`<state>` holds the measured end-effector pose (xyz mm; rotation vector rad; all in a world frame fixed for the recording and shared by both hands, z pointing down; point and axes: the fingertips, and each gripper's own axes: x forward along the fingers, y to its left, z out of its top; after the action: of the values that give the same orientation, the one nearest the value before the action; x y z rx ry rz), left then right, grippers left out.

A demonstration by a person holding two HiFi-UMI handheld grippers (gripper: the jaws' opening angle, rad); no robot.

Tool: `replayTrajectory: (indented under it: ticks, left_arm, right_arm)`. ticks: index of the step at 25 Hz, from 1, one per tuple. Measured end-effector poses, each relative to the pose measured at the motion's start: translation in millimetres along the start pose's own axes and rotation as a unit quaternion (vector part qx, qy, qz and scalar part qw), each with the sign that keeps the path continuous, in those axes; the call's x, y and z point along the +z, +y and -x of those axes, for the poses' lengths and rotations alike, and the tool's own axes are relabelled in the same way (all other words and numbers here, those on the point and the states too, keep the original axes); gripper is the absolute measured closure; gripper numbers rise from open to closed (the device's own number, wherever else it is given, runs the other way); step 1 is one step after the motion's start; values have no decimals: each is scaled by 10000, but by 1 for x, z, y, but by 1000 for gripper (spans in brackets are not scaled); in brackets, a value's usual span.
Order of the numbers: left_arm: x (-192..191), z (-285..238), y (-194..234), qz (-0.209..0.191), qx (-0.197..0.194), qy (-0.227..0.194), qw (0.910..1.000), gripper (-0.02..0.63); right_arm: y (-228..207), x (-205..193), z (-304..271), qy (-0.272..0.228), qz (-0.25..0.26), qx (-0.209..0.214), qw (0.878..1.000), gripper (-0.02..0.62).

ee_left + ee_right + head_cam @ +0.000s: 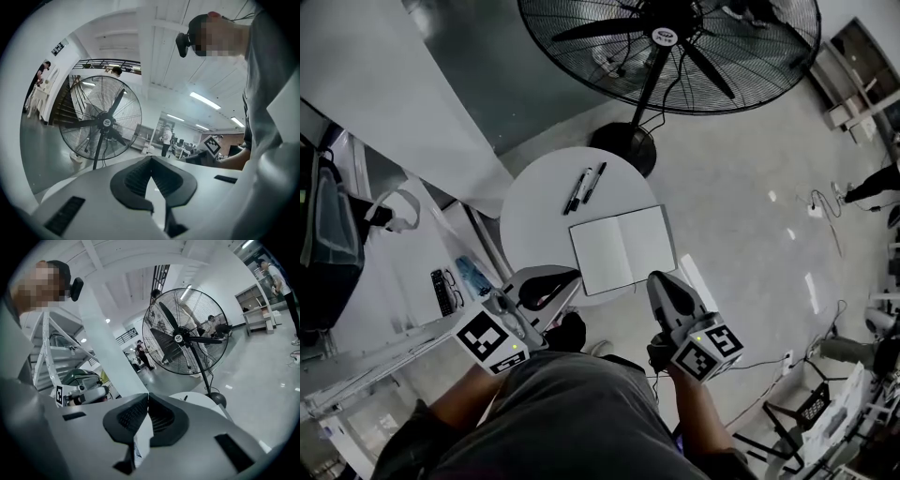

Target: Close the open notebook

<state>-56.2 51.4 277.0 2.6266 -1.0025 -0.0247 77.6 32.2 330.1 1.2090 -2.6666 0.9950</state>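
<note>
Pointing forward near notebook, left tool, right tool; both shut

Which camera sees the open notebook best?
The head view: the notebook lies open, both pages showing, on the round table. Neither gripper view shows it; the right one catches only the table's edge.

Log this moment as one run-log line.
notebook: open on table | left gripper: shut, empty | right gripper: shut, empty
</note>
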Motion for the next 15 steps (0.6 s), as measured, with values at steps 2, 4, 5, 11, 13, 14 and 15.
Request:
replayTrajectory:
  ticks: [2,4,5,11,13,14,15]
  left_arm:
    - [2,-1,11,4,-23,0,10000,591]
    - [5,-1,21,-2,-29,-22,10000,591]
    - [6,-2,26,-4,-23,-35,10000,591]
    - [8,3,46,29,5,-57,10000,591]
    - [7,3,50,46,-3,-49,10000,591]
    - [6,3,51,55,-12,-42,10000,591]
    - [6,2,51,64,-22,-33,10000,591]
  right_arm:
    - [0,3,-10,7,9,-28,10000,574]
    - [-1,5,-18,8,4,-67,10000,574]
    - [-1,6,-21,9,-1,-89,10000,574]
    - [-3,6,-37,42,-7,-190,9998,574]
    - [-5,6,-40,47,-2,-213,9998,574]
    - [-5,7,-41,51,3,-223,9997,574]
    - [-5,7,-42,56,10,-234,9997,574]
